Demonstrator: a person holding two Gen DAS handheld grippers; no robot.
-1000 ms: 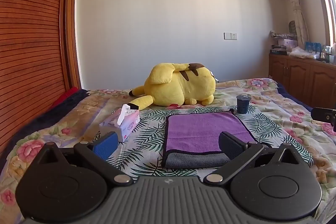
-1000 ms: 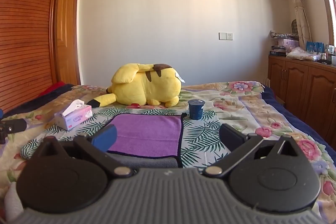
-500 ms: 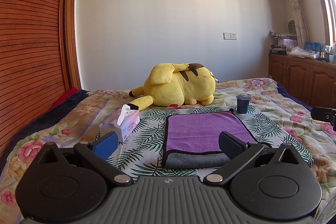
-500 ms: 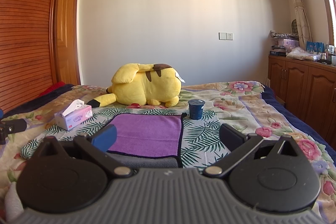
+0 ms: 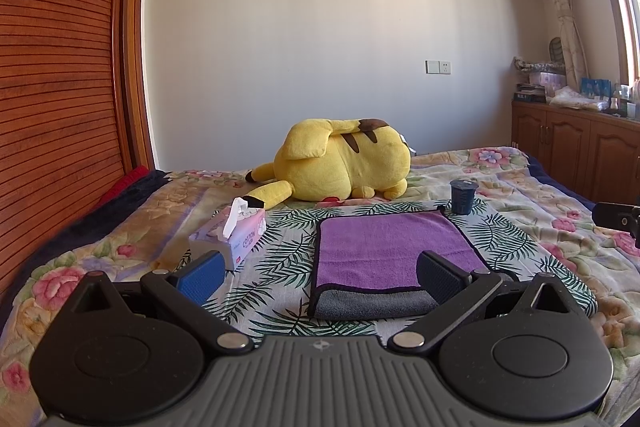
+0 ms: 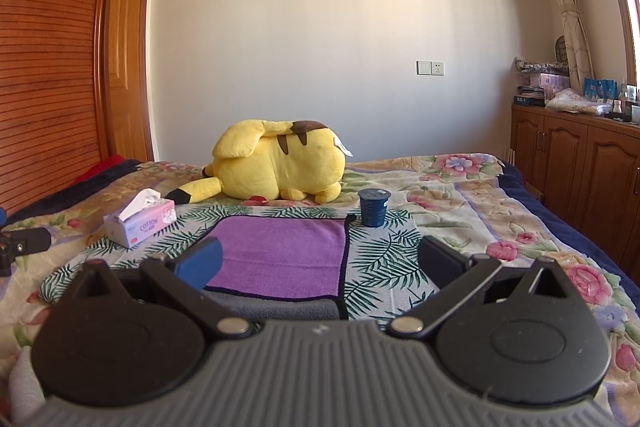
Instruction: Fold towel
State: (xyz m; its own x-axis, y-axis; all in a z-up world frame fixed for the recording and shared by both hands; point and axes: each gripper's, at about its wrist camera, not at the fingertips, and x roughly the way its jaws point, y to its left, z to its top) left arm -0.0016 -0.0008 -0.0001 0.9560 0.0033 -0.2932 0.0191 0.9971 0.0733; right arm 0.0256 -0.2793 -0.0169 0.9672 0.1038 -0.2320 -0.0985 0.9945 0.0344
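Note:
A purple towel (image 5: 388, 247) with a grey underside lies folded flat on the flowered bedspread; its grey near edge faces me. It also shows in the right wrist view (image 6: 280, 255). My left gripper (image 5: 320, 277) is open and empty, hovering just before the towel's near edge. My right gripper (image 6: 318, 267) is open and empty, hovering over the towel's near right part. The tip of the right gripper shows at the right edge of the left wrist view (image 5: 618, 219).
A yellow plush toy (image 5: 344, 163) lies behind the towel. A dark blue cup (image 5: 463, 195) stands at the towel's far right corner. A tissue box (image 5: 232, 237) sits to the left. Wooden cabinets (image 6: 580, 167) stand at the right, a wooden wall panel (image 5: 60, 87) at the left.

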